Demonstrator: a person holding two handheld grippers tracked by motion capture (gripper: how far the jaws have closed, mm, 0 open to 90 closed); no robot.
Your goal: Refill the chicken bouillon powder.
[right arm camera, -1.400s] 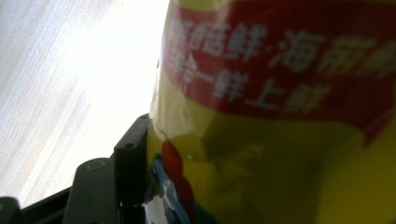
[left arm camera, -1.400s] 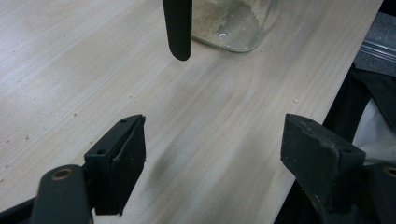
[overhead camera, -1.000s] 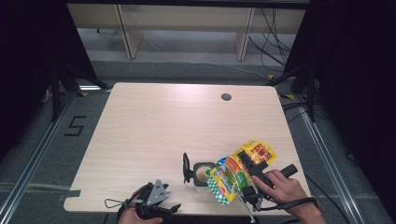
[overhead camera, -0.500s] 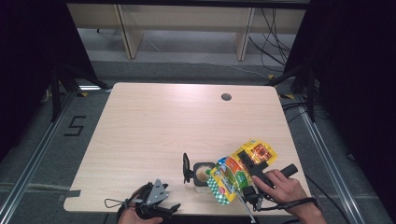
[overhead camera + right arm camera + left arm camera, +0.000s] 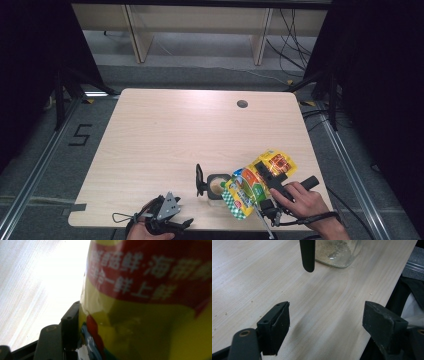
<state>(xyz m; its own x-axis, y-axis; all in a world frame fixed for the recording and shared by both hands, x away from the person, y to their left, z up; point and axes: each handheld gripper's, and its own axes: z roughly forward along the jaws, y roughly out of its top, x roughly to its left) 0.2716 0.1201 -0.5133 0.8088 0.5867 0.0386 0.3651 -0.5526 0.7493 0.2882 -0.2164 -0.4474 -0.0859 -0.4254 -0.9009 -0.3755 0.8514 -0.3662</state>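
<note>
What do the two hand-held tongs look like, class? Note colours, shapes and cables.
The left tongs are black with a grey three-cornered plate on top and a thin looped cable. Up close, their jaws are blocky, matt black pads. The right tongs are black with a black cable.

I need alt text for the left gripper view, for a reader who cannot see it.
The left gripper hangs open over a pale wooden table, its two black jaws wide apart and empty. Ahead stands a glass jar holding beige powder, with a black handle before it.
</note>
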